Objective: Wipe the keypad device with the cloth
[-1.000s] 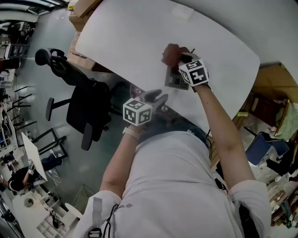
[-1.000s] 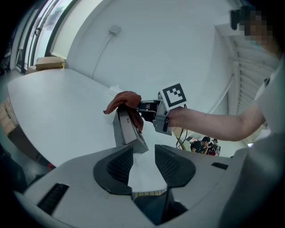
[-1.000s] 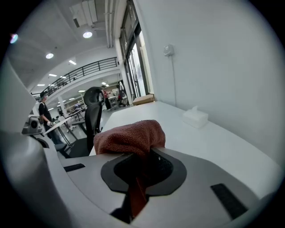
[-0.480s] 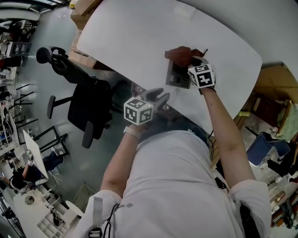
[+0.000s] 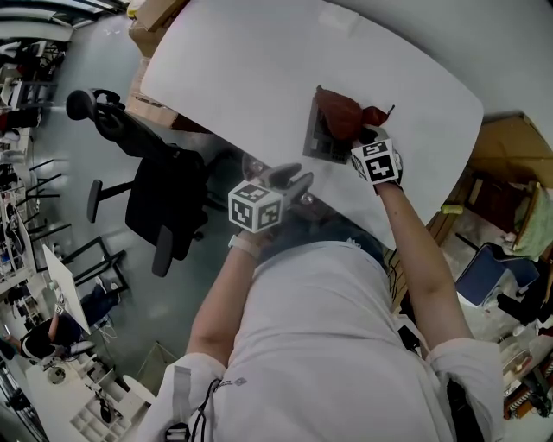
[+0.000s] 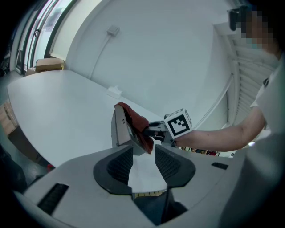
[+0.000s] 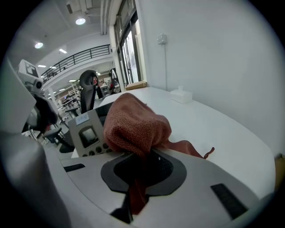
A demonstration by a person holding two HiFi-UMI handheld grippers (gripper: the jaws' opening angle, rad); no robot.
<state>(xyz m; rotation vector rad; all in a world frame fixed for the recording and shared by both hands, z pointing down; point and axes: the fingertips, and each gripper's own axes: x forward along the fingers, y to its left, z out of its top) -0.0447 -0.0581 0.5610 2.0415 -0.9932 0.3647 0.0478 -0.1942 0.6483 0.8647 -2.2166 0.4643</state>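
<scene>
The grey keypad device (image 5: 321, 138) lies on the white table (image 5: 242, 69) near its front edge. A red-brown cloth (image 5: 342, 115) is bunched over the device's right part. My right gripper (image 5: 359, 135) is shut on that cloth and presses it onto the device. In the right gripper view the cloth (image 7: 133, 122) bulges out of the jaws, and the device's small screen and buttons (image 7: 87, 131) show to its left. My left gripper (image 5: 294, 183) hangs open off the table's edge, holding nothing. From the left gripper (image 6: 143, 153) I see the device (image 6: 119, 129) and cloth (image 6: 136, 124) just ahead.
A small white box (image 5: 341, 22) sits at the table's far side. A black office chair (image 5: 164, 203) stands to the left below the table, with cardboard boxes (image 5: 151, 26) beyond it. The table's front edge runs just under the device.
My right gripper has dragged the cloth across the device, to the right and toward me. The left gripper has stayed where it was.
</scene>
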